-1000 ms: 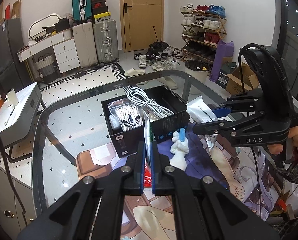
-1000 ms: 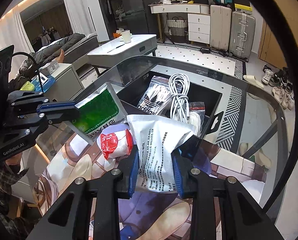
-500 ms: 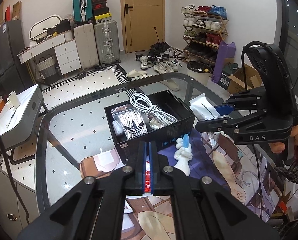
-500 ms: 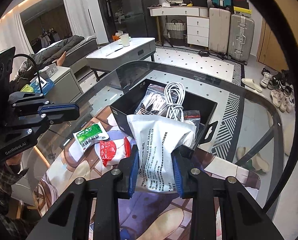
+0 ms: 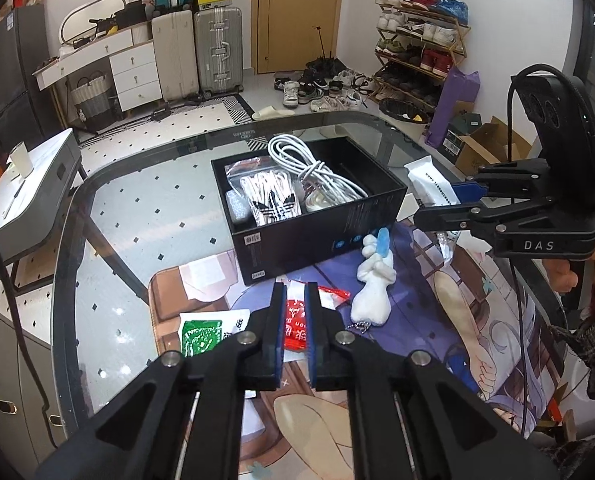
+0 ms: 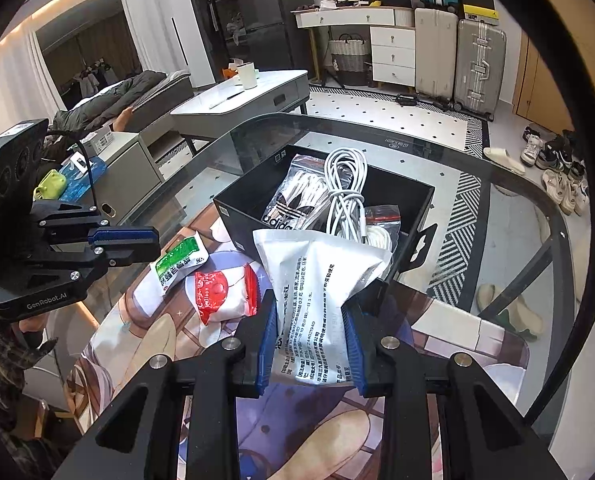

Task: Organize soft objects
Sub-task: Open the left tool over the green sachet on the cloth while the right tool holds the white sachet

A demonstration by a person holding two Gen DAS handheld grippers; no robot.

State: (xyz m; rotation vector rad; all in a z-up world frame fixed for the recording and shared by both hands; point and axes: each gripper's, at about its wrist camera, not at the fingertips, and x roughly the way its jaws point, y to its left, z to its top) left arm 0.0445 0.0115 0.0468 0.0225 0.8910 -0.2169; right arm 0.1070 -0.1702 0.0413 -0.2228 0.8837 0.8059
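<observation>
Jaws of the left gripper (image 5: pixel 295 308) are easing apart, empty, above the red packet (image 5: pixel 297 326) on the bench (image 5: pixel 109 216); the right gripper (image 6: pixel 309 336) pinches the white pouch (image 6: pixel 317 280) by its base, ready for the black box (image 6: pixel 257 188).

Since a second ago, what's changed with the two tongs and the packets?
The left tongs let go of the green packet, which now lies on the mat beside the red packet. They have dropped toward the red packet, and their jaws are opening over it without pressing it. The right tongs still grip the white pouch in front of the black box.
</observation>
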